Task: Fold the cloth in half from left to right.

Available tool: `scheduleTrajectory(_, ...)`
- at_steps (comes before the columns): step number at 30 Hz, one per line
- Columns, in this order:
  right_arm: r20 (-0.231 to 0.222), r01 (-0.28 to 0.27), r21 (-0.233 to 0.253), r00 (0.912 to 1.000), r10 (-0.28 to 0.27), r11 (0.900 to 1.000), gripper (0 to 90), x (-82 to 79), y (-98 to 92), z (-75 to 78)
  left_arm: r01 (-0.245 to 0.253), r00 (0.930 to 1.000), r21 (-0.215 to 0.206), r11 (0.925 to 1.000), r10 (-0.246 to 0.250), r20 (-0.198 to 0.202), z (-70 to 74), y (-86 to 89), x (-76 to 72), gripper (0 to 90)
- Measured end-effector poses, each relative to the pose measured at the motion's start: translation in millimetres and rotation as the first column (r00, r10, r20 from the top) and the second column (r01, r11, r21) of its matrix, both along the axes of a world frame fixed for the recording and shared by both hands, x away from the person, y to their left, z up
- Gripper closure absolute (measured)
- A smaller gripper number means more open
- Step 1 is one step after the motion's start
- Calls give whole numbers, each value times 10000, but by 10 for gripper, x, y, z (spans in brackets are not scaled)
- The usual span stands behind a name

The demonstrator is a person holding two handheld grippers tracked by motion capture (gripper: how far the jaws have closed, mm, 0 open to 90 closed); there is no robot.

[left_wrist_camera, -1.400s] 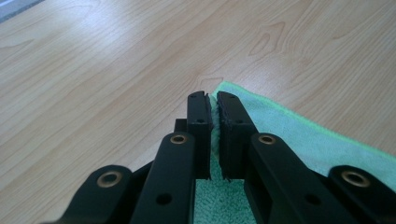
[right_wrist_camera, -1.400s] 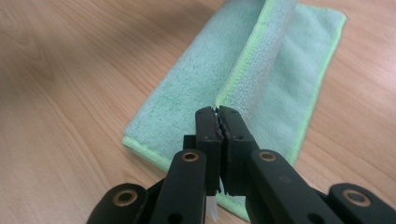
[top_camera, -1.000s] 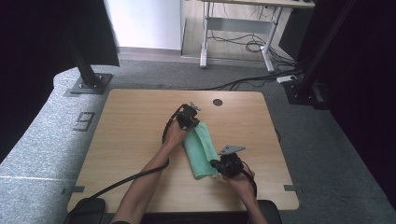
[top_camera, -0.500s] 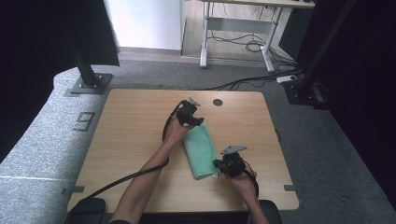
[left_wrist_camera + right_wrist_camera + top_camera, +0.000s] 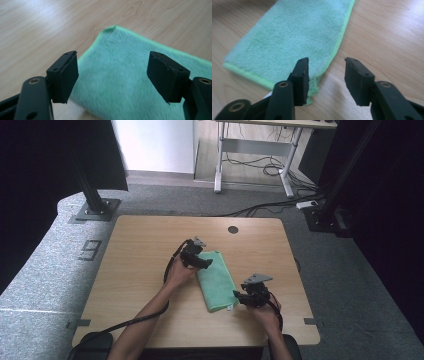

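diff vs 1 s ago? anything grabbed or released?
Little changed. The left gripper shifted slightly at the far end of the green cloth, jaws open over it; the right gripper stays at the near corner, also open. Nothing gripped now. The cloth lies folded in the same place on the table.

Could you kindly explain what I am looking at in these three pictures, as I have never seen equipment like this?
A person sits at a wooden table and holds a hand tool with two black fingers in each hand. One picture comes from a camera above the table; the other two come from small cameras riding on the tools, looking along their fingers. On the table lies a folded green towel. The left gripper hovers open over the towel's far end. The right gripper is open too, at the towel's near corner, one finger over its edge. Nothing is held at this moment.
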State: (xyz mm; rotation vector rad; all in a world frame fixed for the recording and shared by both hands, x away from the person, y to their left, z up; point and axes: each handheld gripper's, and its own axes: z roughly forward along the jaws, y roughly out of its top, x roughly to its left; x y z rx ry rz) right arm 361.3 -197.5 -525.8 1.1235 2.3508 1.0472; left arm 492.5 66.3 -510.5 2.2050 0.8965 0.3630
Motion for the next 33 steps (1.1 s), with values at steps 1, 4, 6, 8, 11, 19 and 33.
scheduleTrajectory(1, -20, -70, -47, 10000, 70, 10000, 504, 17, 3, -23, -38, 10000, -6, 10000, 38, 40, -6, 23, -30, 250)
scheduleTrajectory(4, -23, -34, -416, 10000, 33, 9991, 486, 54, -2, -92, -102, 9999, -13, 9999, 102, 68, -29, 77, -108, 247)
scheduleTrajectory(6, -118, 3, -505, 9999, -9, 9987, 467, 68, -24, -121, -87, 9999, 149, 9999, 86, 100, -55, 93, -149, 247)
scheduleTrajectory(8, -280, -30, -535, 9996, 15, 9986, 449, 75, -33, -147, -22, 9999, 495, 9988, 16, 116, -91, 97, -173, 244)
scheduleTrajectory(11, -400, -98, -400, 9992, 82, 9992, 432, 68, -18, -161, -114, 9998, 1010, 9948, 96, 183, -164, 103, -180, 238)
scheduleTrajectory(19, -448, -800, -377, 9959, 783, 9961, 415, -12, 177, -170, -457, 9989, 752, 9961, 459, -13, -236, 208, -16, 225)
scheduleTrajectory(33, -437, -789, -143, 9960, 782, 9968, 347, -28, 266, -199, -1354, 9906, 653, 9886, 1362, -81, -270, 270, 413, 217)
